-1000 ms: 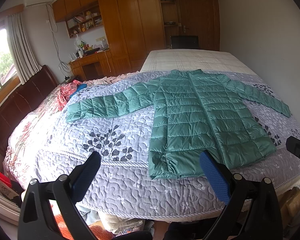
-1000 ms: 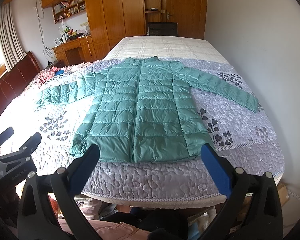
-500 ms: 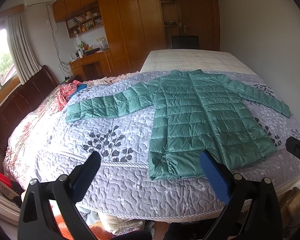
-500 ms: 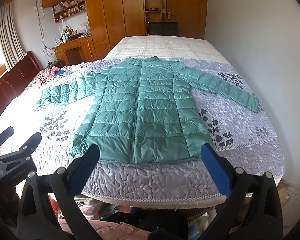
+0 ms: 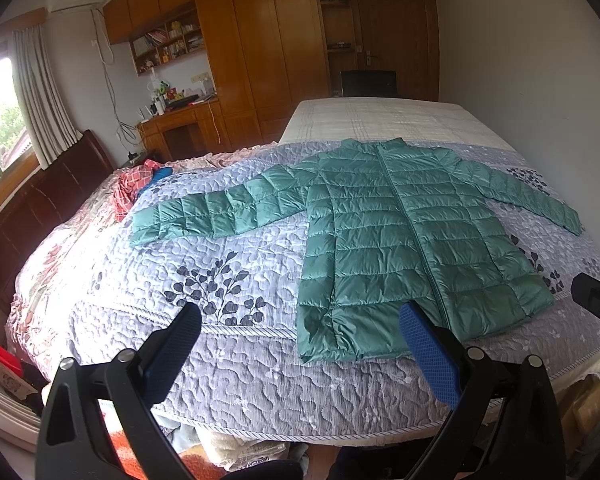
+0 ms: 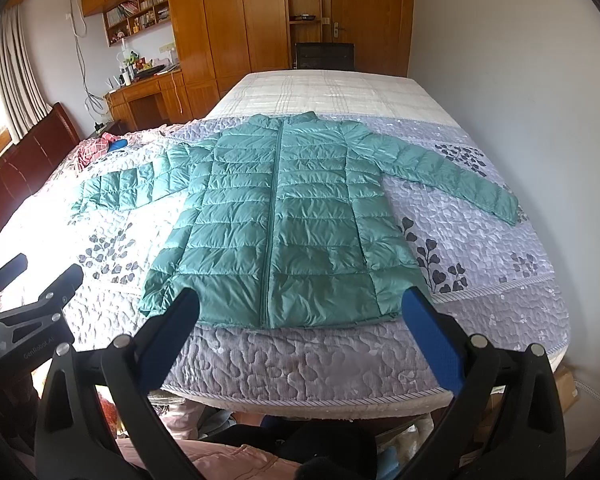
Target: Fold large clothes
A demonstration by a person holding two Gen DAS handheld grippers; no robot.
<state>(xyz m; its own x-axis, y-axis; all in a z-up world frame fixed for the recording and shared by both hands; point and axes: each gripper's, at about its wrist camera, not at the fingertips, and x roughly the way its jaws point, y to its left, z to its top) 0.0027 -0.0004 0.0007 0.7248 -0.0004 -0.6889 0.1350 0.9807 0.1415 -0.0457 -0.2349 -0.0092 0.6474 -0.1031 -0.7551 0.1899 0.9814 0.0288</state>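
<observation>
Two grippers are held wide apart at the jaws and empty, short of the bed's near edge. The left gripper (image 5: 300, 344) is seen with its blue pads (image 5: 428, 356) spread, and nothing is clamped between them. The right gripper (image 6: 300, 332) is likewise spread, with nothing touched by its pads (image 6: 432, 340).

Ahead of both, a green jacket (image 6: 284, 220) is laid flat on the bed (image 6: 320, 364), front up, zipped, collar at the far end and hem nearest the grippers. From the right gripper it is seen straight ahead, the hem just beyond the fingertips in the view. From the left gripper it is seen ahead and to the right (image 5: 412, 240). Both sleeves are stretched outward: one sleeve (image 5: 220, 212) is spread far to the left, the other (image 6: 448, 168) far to the right, toward the wall.

A lilac quilt (image 5: 236, 276) with a dark leaf print is spread under the jacket. A red checked cloth (image 5: 130, 188) is bunched far left, beyond the sleeve end, near the dark headboard (image 5: 40, 208).
</observation>
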